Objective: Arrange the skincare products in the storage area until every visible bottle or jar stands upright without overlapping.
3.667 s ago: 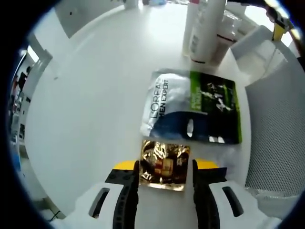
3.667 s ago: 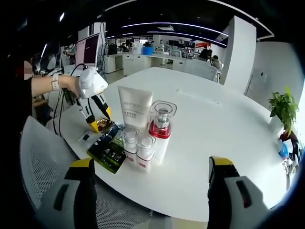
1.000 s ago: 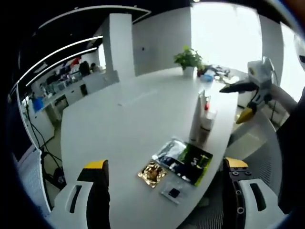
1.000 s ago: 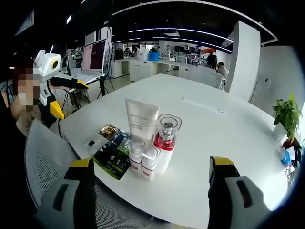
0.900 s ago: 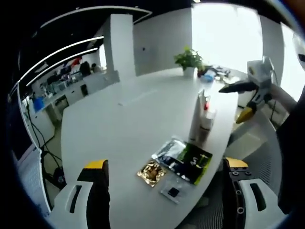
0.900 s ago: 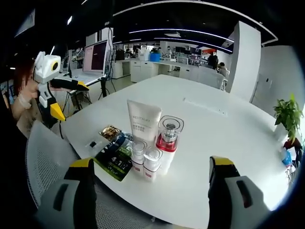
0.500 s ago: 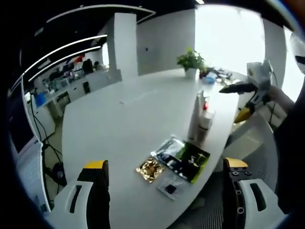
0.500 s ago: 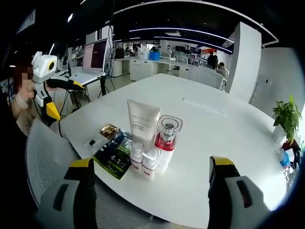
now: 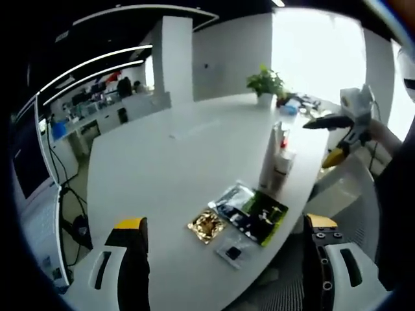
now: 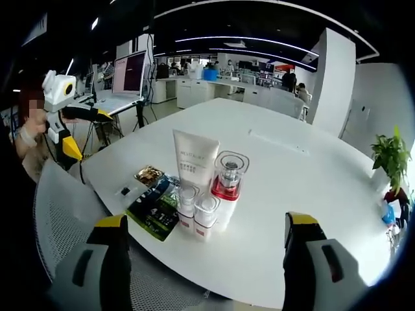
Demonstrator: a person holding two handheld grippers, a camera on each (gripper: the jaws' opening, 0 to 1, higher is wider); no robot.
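A white tube (image 10: 195,159) stands upright near the table's near edge. Beside it stand a clear-capped red bottle (image 10: 228,184) and two small bottles (image 10: 188,207) (image 10: 206,217). The same cluster shows in the left gripper view, tube (image 9: 270,157) in front. Flat beside them lie a green-and-black packet (image 10: 154,204) (image 9: 249,212), a gold sachet (image 10: 148,175) (image 9: 207,225) and a small clear sachet (image 10: 124,192) (image 9: 235,251). My left gripper (image 9: 225,259) (image 10: 87,133) is held open, high and back from the table. My right gripper (image 10: 207,256) (image 9: 324,139) is open too, off the table's edge, holding nothing.
The round white table (image 10: 292,188) stretches wide beyond the products. A mesh chair (image 10: 58,220) stands at the edge below the packets. A potted plant (image 10: 389,149) (image 9: 267,83) sits at the far side. A person's hand (image 10: 29,136) holds the left gripper.
The left gripper, low over the gold sachet 3.7 s ago, has lifted away and spread wide; the sachet lies on the table. Over the last second only slight camera drift.
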